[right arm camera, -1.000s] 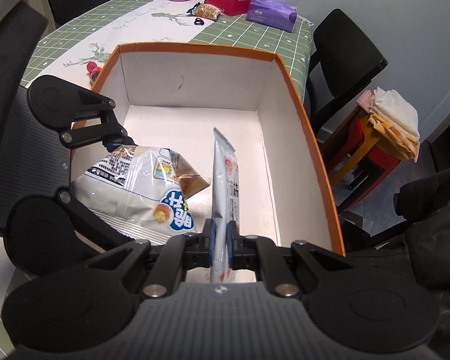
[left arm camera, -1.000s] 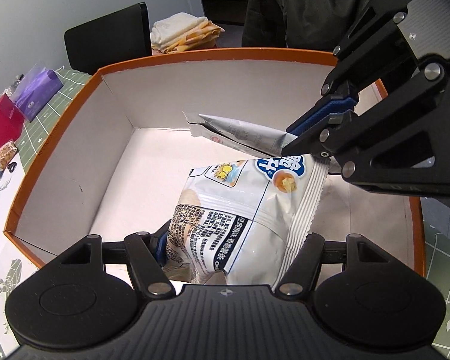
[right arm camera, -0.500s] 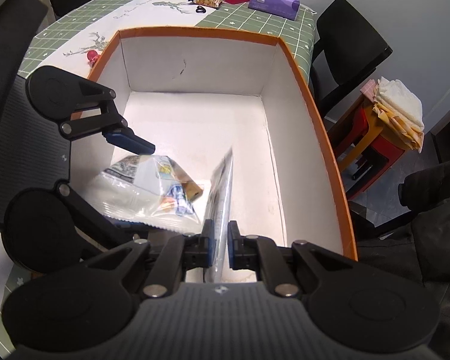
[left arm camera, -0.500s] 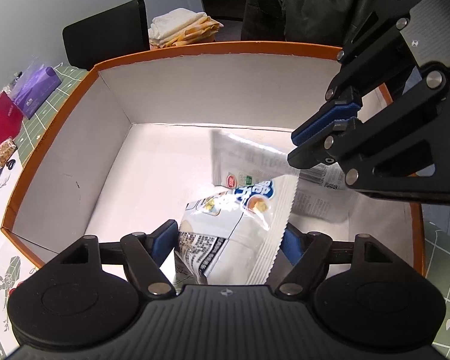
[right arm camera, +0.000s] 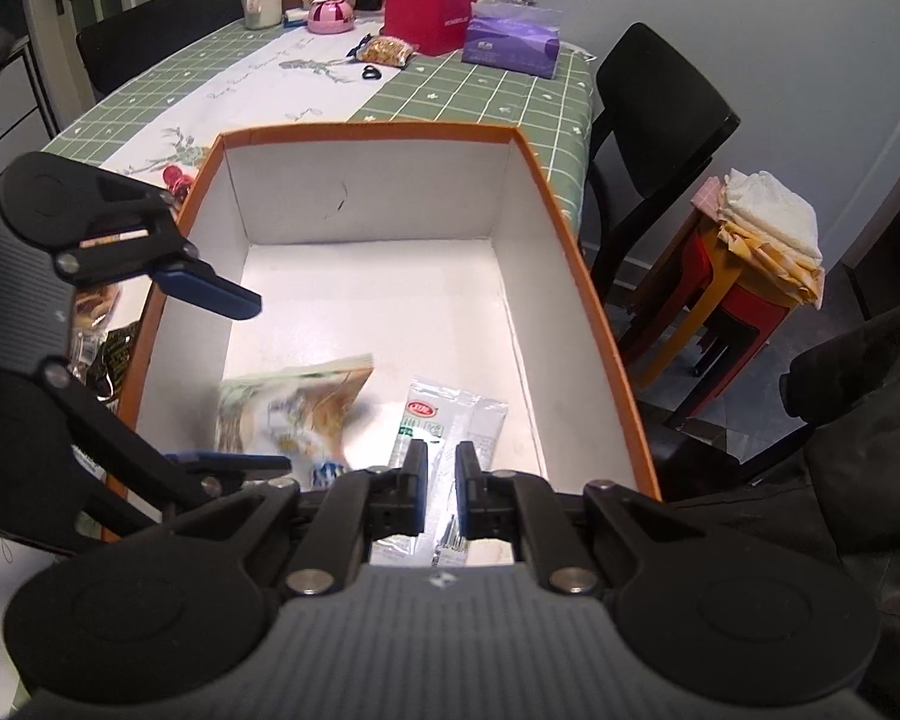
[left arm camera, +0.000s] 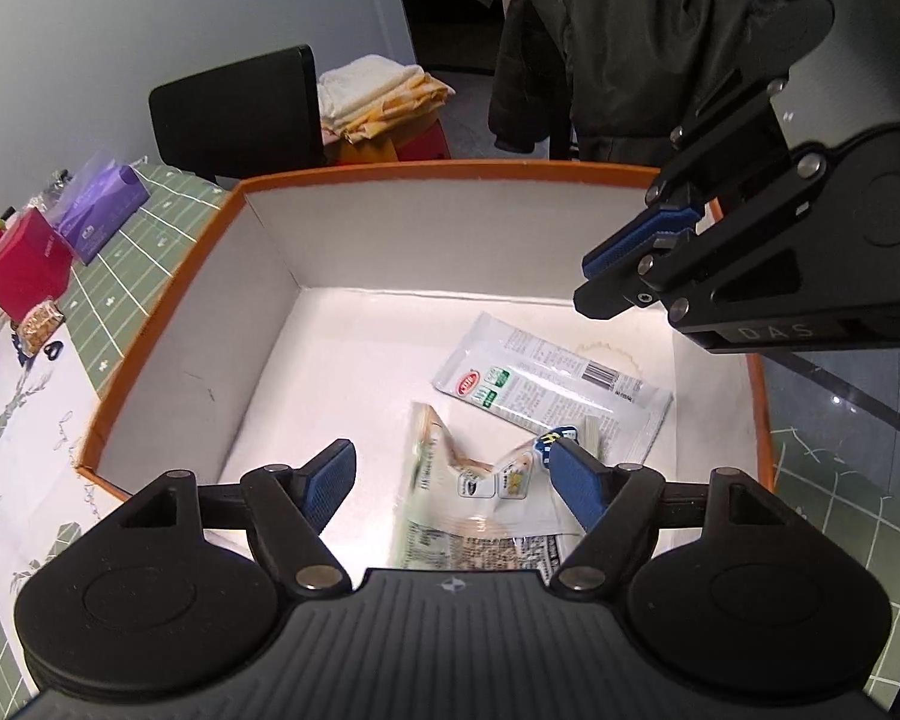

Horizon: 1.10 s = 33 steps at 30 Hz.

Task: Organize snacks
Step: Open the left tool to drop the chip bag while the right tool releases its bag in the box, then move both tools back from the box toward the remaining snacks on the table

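The table (right arm camera: 462, 90) carried an orange-rimmed box (left arm camera: 168, 294). On the box's floor lay a blurred snack bag (left arm camera: 468, 480) and a flat white packet (left arm camera: 546, 384). Above the box, the left hand-held gripper (left arm camera: 450, 480) gaped empty, its jaws just having opened, and the right hand-held gripper (right arm camera: 441, 468) stood closed, empty.

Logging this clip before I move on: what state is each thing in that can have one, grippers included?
Box: open-topped, upright on the table.
Puffy snack bag: loose in the box, blurred.
Flat white packet: lying flat on the box floor, released.
Left gripper: open, jaws just widened, gripping nothing.
Right gripper: a slight gap between the fingers, empty.
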Tool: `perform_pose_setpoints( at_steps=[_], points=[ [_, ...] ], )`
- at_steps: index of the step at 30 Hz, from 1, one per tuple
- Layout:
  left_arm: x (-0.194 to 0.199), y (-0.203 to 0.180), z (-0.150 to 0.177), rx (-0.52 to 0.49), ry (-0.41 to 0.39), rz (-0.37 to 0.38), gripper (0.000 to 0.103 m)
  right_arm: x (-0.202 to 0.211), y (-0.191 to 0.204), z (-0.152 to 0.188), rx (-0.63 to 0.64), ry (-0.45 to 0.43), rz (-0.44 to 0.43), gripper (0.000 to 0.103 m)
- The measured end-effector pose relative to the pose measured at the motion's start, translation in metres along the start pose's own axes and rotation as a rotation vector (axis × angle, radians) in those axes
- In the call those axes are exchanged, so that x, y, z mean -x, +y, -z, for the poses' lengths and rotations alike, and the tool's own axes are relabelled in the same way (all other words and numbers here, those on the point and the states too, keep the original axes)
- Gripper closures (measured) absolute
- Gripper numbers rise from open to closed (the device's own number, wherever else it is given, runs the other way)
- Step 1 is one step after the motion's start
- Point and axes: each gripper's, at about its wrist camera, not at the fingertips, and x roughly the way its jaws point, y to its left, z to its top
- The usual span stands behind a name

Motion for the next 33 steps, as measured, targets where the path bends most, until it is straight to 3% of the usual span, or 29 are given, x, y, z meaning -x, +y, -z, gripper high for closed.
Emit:
perform_pose_setpoints(
  at_steps=[13, 17, 21, 27, 33],
  points=[
    [0.062, 0.042, 0.032, 0.115, -0.086, -0.048, 0.016, 0.025, 0.016, -0.009, -0.016, -0.098, 0.035, 0.096],
    [0.083, 0.059, 0.059, 0.181, -0.115, -0.060, 0.014, 0.032, 0.030, -0.013, 0.001, -0.130, 0.032, 0.092],
    [0.093, 0.070, 0.092, 0.191, -0.078, -0.088, 0.014, 0.041, 0.048, -0.017, 0.017, -0.171, 0.031, 0.079],
    [0.112, 0.085, 0.145, 0.250, -0.055, -0.106, 0.014, 0.049, 0.081, -0.019, 0.075, -0.224, -0.002, 0.075],
    [0.119, 0.089, 0.188, 0.233, -0.048, -0.107, 0.013, 0.047, 0.114, -0.013, 0.125, -0.228, -0.051, 0.070]
  ],
)
